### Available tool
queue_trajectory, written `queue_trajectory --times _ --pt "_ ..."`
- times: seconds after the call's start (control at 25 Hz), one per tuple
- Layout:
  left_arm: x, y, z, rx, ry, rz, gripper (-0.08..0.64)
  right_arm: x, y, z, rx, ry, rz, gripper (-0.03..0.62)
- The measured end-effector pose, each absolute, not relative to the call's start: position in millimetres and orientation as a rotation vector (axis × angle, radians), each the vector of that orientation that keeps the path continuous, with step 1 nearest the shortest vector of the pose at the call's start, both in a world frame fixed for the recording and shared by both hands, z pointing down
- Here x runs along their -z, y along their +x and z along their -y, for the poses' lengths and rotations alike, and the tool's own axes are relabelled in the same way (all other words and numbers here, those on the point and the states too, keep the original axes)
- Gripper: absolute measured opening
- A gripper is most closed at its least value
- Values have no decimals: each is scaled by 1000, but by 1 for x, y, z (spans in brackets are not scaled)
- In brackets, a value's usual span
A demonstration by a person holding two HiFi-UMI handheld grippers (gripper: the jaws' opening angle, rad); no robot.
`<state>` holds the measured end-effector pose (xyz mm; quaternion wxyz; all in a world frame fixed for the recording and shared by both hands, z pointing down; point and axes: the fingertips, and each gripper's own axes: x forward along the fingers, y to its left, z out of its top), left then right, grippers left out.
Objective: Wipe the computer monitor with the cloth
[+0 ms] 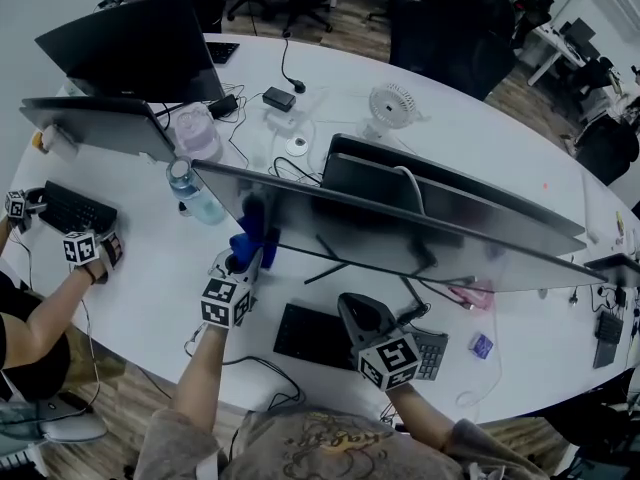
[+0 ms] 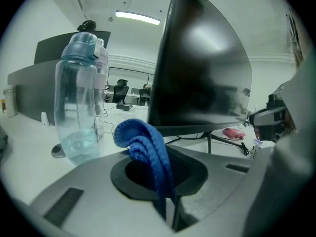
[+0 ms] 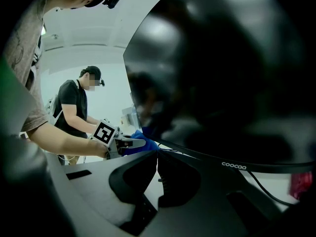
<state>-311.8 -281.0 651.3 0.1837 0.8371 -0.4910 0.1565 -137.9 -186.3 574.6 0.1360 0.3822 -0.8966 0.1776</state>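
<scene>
Nearest, the right gripper [image 3: 157,154] has its jaws pressed together with nothing between them, the tips right at the monitor's [image 3: 222,68] lower edge, probably to steady the screen. To its left, the left gripper [image 1: 243,266] is clamped on the folded blue cloth [image 2: 145,149]. The cloth stands up from the jaws beside the screen's left end, ready for wiping. A water bottle [image 2: 79,107] stands farther left.

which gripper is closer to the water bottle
Left. The left gripper, shut on the blue cloth, has the water bottle close ahead on its left. The right gripper is farther off, in front of the monitor.
</scene>
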Motion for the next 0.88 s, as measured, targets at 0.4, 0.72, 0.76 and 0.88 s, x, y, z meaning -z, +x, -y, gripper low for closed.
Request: queue_trajectory --times 0.4,0.72,0.76,0.88 --pt "-650 -308 279 -435 2317 1429 44 -568 -119 178 -514 1124 2591 21" --pt "-646 -279 276 -404 2306 1415 44 -562 -100 171 -509 1134 2581 21" --pt "-645 -275 276 -403 2305 1413 44 -561 -97 170 -508 1136 2580 21" --pt "-645 -263 273 -405 2298 1410 44 -559 -84 165 -506 1141 2575 21"
